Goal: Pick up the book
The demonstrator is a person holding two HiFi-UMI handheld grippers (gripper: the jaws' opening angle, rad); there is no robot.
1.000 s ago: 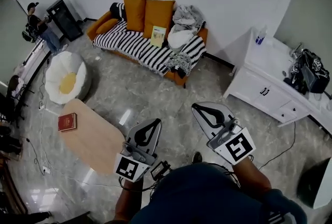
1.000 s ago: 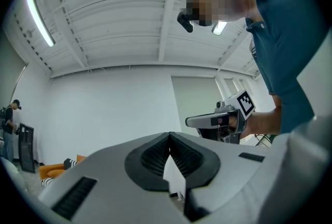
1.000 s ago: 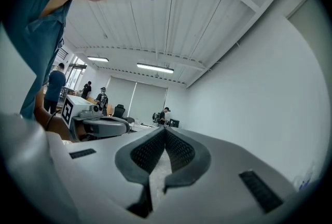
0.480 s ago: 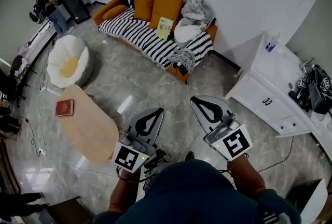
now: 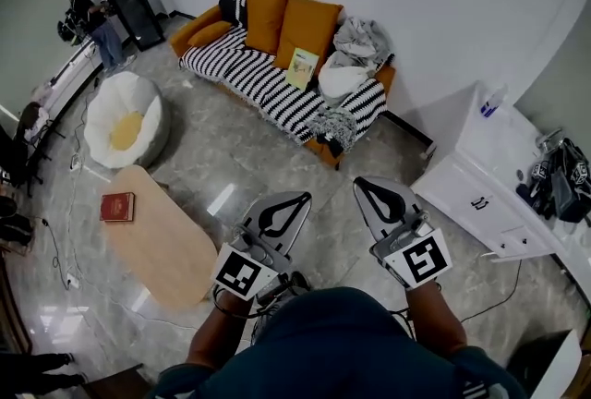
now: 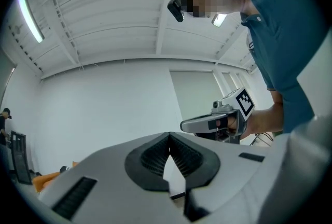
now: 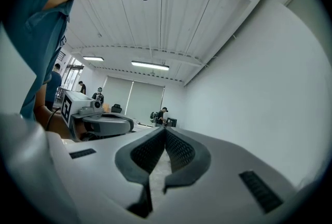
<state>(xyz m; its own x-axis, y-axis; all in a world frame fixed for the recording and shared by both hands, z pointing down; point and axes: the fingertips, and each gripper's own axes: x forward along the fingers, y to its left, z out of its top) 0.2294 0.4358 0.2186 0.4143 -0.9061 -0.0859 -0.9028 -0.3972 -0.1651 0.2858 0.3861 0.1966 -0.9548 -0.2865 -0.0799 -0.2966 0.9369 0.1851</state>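
Observation:
A red book (image 5: 117, 206) lies on the far end of the oval wooden table (image 5: 162, 245) at the left. A pale yellow-green book (image 5: 302, 68) leans on the striped sofa (image 5: 277, 83) at the back. My left gripper (image 5: 305, 196) and right gripper (image 5: 360, 183) are held side by side over the floor, pointing level toward the sofa, far from both books. Both are shut and hold nothing. The left gripper view shows its own closed tips (image 6: 169, 137) and the right gripper (image 6: 218, 122) beside it. In the right gripper view the tips (image 7: 165, 132) meet.
Orange cushions (image 5: 286, 18) and a heap of clothes (image 5: 355, 55) lie on the sofa. A white beanbag (image 5: 125, 120) sits at the left and a white cabinet (image 5: 494, 185) stands at the right. A person (image 5: 92, 18) stands by a black case at the far left.
Both grippers have been carried across the floor toward the sofa, which now sits lower and nearer in the head view. Their jaws have stayed shut and empty.

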